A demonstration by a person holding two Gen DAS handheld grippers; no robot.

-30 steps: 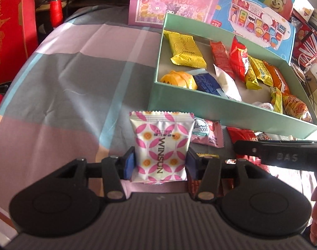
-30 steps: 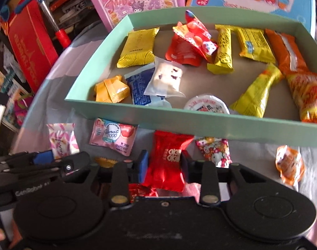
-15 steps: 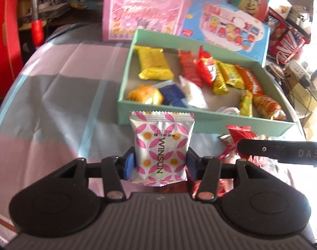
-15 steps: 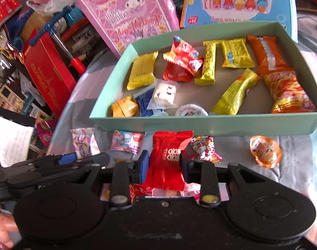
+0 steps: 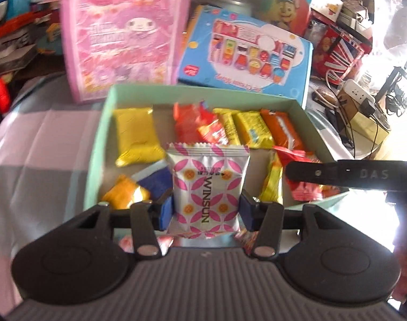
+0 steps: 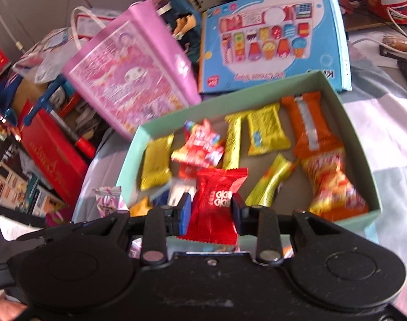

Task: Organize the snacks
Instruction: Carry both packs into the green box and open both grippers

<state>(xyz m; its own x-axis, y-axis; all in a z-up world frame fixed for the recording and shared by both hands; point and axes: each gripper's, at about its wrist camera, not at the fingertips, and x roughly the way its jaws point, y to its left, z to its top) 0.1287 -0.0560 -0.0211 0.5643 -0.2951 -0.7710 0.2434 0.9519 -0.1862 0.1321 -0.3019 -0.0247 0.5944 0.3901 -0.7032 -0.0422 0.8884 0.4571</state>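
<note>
Left wrist: our left gripper (image 5: 206, 211) pinches the pink WINSUN packet (image 5: 207, 190) upright above the green box (image 5: 96, 157) | right gripper (image 6: 210, 210) clamps the red packet (image 6: 215, 203), also over it | box floor lies directly below both.

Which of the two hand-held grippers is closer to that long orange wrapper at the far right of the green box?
Right. The right hand-held gripper, holding the red packet, sits nearer the orange wrapper. The left hand-held gripper, holding the pink packet, is over the green box's left half, farther from it.
</note>
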